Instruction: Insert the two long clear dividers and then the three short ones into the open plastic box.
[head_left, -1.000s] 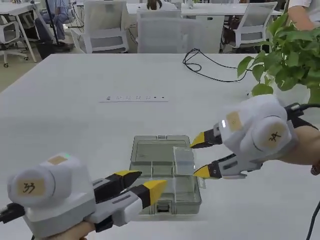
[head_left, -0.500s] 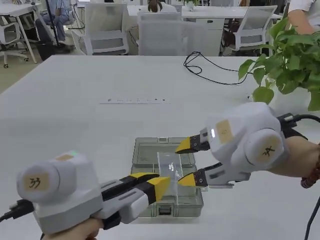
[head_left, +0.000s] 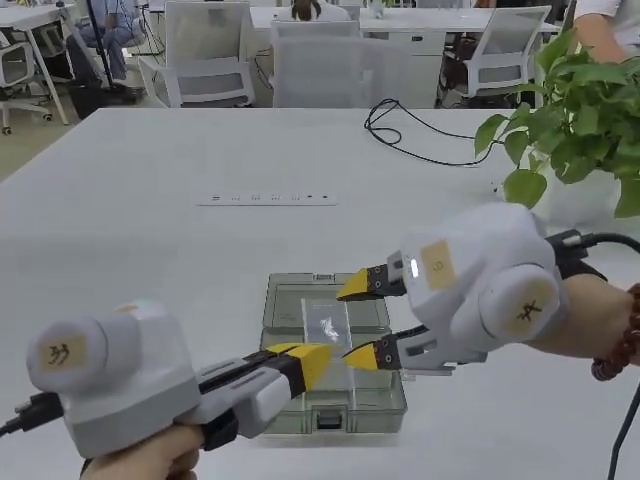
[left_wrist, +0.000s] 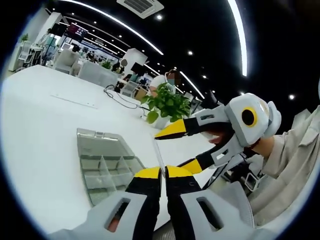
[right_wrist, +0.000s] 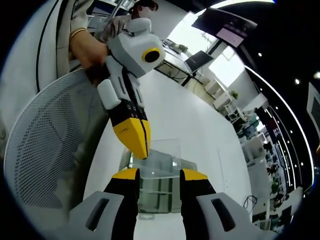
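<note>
1. Head view: the clear divider (head_left: 326, 328) hangs upright just above the middle of the open plastic box (head_left: 275, 300), which sits on the near part of the white worktop (head_left: 200, 260). My right claw (head_left: 355, 322) comes in from the right, wide open, with one tip at the divider's far corner and the other at its near corner. It seems to grip the piece end to end. My left claw (head_left: 308, 358) comes in from the near left, jaws almost together, with its tips at the divider's near left edge.

2. Left gripper view: my two yellow tips are narrow, and the thin edge of the divider (left_wrist: 158, 152) rises from between them, so I judge they pinch it. Below and to the left lies the box, already split into compartments by clear walls.

3. Right gripper view: the divider (right_wrist: 161, 159) spans the gap between my right jaws, over the box. The left claw's tip meets its left edge.

4. How it will handle, as I judge it: very light, thin and fairly stiff. It is also smooth, so it may slide or twist in a loose pinch and bow or crack under a hard one. I would hold it by the ends or the top edge and leave the bottom edge free for the slots.

5. Its look: a small, colourless rectangle, see-through, with faint glints, so its edges are hard to pick out against the grey box.
</note>
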